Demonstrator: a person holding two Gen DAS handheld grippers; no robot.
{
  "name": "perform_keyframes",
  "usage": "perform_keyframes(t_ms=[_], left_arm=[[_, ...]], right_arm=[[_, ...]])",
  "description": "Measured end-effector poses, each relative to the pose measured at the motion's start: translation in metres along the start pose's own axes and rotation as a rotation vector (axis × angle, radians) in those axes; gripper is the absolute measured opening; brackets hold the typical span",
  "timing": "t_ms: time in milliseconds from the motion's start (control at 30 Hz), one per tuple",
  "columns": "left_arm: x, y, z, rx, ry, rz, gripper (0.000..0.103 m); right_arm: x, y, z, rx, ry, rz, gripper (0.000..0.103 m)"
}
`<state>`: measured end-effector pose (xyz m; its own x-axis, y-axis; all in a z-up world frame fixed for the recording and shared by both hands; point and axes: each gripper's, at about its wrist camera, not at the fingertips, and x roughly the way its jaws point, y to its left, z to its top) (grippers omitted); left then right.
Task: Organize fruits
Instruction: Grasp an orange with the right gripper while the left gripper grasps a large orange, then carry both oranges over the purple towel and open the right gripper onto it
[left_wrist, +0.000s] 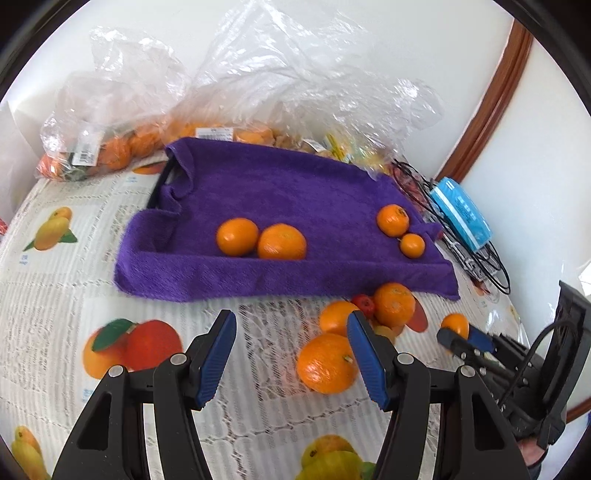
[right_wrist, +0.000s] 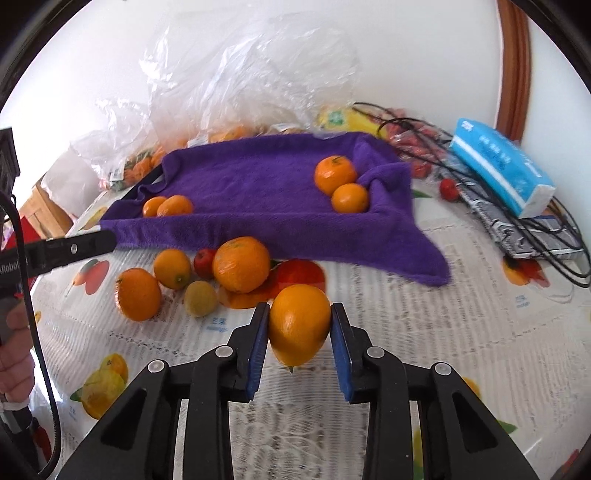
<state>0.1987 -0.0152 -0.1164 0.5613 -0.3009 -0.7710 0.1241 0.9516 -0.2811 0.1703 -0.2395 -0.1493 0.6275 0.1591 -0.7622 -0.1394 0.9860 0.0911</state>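
between the right tongs sits a smooth, glossy orange, clamped; left tongs apart, empty.

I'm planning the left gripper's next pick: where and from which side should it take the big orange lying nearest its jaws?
Grip the big orange across its widest middle, from above. Its stem faces sideways, and neighbouring fruit crowd its far side.
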Motion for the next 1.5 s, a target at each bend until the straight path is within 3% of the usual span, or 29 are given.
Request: perform_keyframes(t_ms=[133, 300, 400, 533, 767, 1100, 1333, 1500], left_arm=[[0.009, -0.015, -0.011, 0.035, 0.033, -0.036, 0.060], [0.027, -0.032, -0.024, 0.100, 0.067, 0.026, 0.060], [0.033, -0.035, -0.029, 0.129, 0.073, 0.060, 0.043], [0.033, -0.036, -0.032, 0.146, 0.068, 0.069, 0.042], [0.014, -0.022, -0.024, 0.087, 0.039, 0.051, 0.042], [-0.005, -0.004, -0.001, 0.044, -0.028, 0.055, 0.042], [-0.006, 0.006, 0.025, 0.025, -0.071, 0.057, 0.042], [0.002, 0.014, 0.031, 0.014, -0.094, 0.075, 0.042]], right_arm=[[-0.006, -0.009, -0.001, 0.003, -0.029, -0.028, 0.033], [-0.006, -0.018, -0.003, 0.035, -0.039, -0.009, 0.033], [-0.001, -0.021, -0.002, 0.059, -0.018, 0.001, 0.033], [-0.003, -0.024, -0.002, 0.096, -0.031, 0.030, 0.033], [-0.020, -0.010, 0.011, 0.069, -0.064, 0.049, 0.033], [-0.033, 0.018, 0.064, 0.023, -0.142, 0.046, 0.033], [-0.027, 0.029, 0.097, 0.026, -0.202, 0.081, 0.033], [-0.008, 0.027, 0.100, 0.047, -0.203, 0.091, 0.033]])
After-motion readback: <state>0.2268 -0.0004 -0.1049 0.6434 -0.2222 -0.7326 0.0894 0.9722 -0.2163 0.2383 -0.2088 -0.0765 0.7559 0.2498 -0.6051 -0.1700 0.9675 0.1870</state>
